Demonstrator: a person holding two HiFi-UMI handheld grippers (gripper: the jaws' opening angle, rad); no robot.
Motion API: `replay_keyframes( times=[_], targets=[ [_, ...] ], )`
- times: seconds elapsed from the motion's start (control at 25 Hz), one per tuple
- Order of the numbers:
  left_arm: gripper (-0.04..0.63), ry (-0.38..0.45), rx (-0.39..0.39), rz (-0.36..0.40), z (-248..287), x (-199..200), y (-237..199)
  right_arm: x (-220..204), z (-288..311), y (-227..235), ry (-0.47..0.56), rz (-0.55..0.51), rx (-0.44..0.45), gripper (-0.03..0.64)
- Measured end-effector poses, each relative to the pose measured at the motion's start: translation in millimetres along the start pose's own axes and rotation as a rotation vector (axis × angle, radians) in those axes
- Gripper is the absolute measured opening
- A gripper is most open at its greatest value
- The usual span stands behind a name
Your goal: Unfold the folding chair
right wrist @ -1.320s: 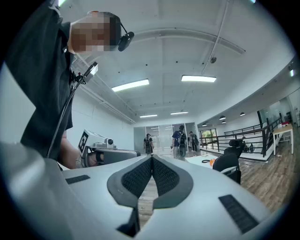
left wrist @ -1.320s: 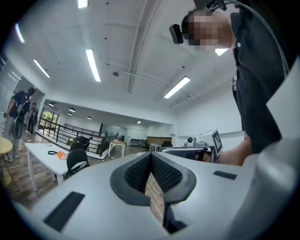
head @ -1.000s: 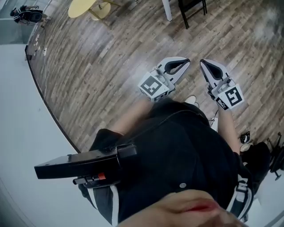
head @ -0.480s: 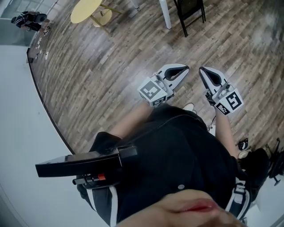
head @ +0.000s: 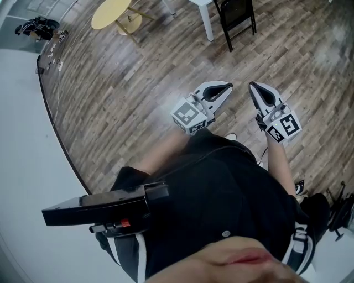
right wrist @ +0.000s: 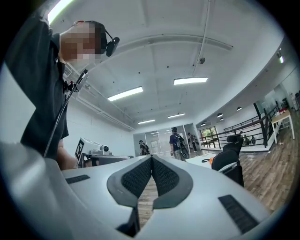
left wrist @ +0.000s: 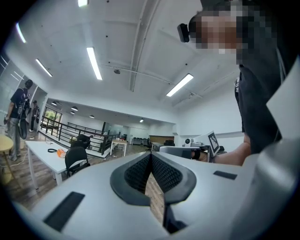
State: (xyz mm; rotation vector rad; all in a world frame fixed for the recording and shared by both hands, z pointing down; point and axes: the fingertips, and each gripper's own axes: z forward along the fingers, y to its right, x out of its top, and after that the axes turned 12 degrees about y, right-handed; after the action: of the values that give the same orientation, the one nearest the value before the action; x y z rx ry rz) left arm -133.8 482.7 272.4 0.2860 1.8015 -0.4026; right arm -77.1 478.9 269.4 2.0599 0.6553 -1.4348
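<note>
Black chair [head: 239, 15] well beyond left tool [head: 227, 86] and right tool [head: 253, 87], both closed and empty

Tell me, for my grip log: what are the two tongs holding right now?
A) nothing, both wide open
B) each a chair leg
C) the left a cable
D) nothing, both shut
D: the left tongs and right tongs are each closed tip to tip, nothing between.

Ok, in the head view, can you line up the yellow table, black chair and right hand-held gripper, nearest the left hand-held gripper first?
1. Right hand-held gripper, close beside the left hand-held gripper.
2. Black chair, ahead near the top edge.
3. Yellow table, farthest, top left.
</note>
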Motion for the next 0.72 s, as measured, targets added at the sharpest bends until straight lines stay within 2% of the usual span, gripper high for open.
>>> replay_keyframes(
  times=[0.32, 0.72],
  targets=[
    [0.002, -0.001, 0.054, 0.002, -1.4, -4.0, -32.3, -14.9, 26.4, 12.7, -0.022, 0.007, 0.034, -0.003],
    [0.002, 0.035, 0.03, 0.005, 21.5, -1.0, -156.1, -45.3, 121.5, 68.8, -0.054, -0.011, 0.008, -0.003]
  ],
)
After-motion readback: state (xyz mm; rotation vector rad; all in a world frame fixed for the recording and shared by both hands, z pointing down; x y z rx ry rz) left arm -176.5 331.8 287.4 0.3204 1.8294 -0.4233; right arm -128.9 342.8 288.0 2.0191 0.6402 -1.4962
